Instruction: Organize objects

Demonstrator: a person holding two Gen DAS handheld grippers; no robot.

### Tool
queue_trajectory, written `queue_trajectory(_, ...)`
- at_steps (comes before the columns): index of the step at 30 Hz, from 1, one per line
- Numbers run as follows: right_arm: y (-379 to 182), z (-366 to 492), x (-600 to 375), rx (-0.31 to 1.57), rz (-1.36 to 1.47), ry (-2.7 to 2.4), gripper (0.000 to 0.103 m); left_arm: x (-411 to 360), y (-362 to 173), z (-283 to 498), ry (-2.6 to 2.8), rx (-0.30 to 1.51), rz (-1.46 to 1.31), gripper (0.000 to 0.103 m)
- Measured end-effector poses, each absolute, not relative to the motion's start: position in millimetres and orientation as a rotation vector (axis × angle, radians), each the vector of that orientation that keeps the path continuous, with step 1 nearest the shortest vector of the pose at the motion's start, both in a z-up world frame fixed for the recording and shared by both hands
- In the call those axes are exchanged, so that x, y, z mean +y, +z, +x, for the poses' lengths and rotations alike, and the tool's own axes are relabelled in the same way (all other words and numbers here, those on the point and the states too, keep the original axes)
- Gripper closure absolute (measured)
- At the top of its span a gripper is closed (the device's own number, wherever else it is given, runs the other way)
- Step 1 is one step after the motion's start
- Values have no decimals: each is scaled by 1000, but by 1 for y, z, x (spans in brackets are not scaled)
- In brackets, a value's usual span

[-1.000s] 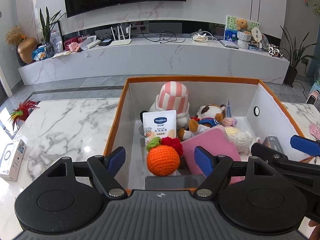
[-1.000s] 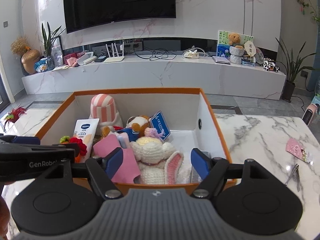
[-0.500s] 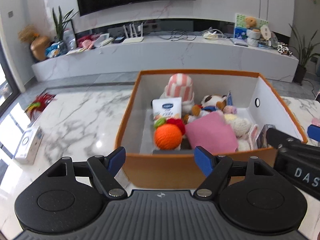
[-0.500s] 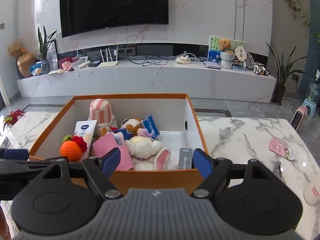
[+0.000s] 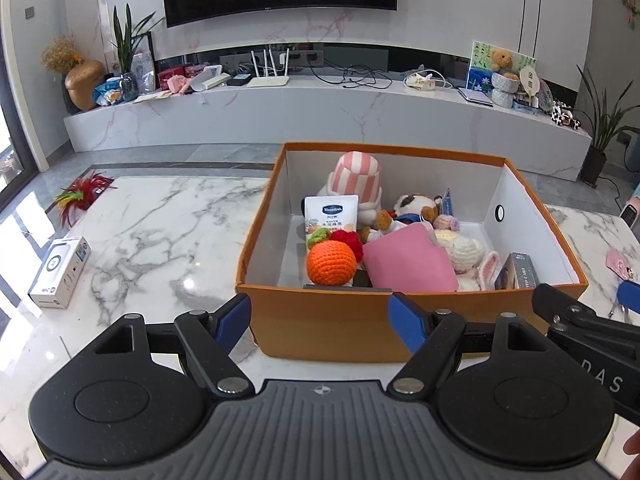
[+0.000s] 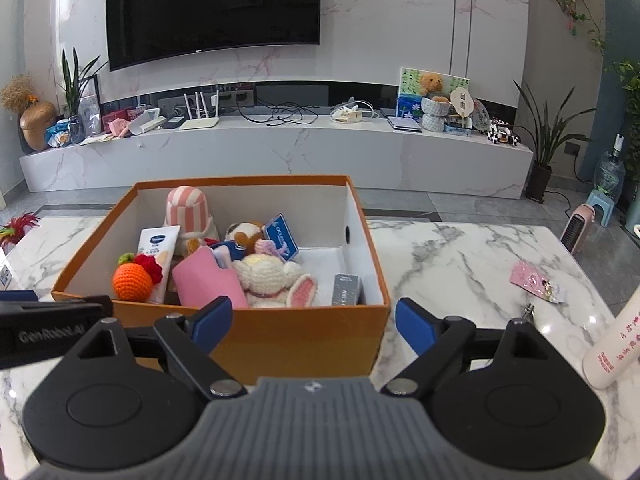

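While the orange box (image 6: 304, 332) is sitting directly ahead of both tools, the things left on the counter (image 6: 472, 256) are lying off to the sides. The pink-lettered bottle (image 6: 612, 354) is lying just right of the right tool (image 6: 308, 322), long axis running away and rightward, so the right hand is nearer. The white carton (image 5: 60, 272) is lying well left of the left tool (image 5: 320, 314). Left tool is standing wide apart, holding nothing; right tool's jaws are opening, nothing between them.
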State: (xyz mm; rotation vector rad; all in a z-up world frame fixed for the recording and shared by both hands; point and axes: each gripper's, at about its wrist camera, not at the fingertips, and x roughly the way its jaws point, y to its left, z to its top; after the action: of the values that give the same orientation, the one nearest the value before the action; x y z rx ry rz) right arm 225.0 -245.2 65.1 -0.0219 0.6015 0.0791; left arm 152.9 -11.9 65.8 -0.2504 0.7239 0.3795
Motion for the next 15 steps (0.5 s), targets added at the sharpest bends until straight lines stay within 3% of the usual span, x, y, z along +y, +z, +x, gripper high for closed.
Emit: queue_trajectory(15, 63, 225, -241, 612, -44, 84, 11, -18, 65, 155, 444, 754, -173, 12)
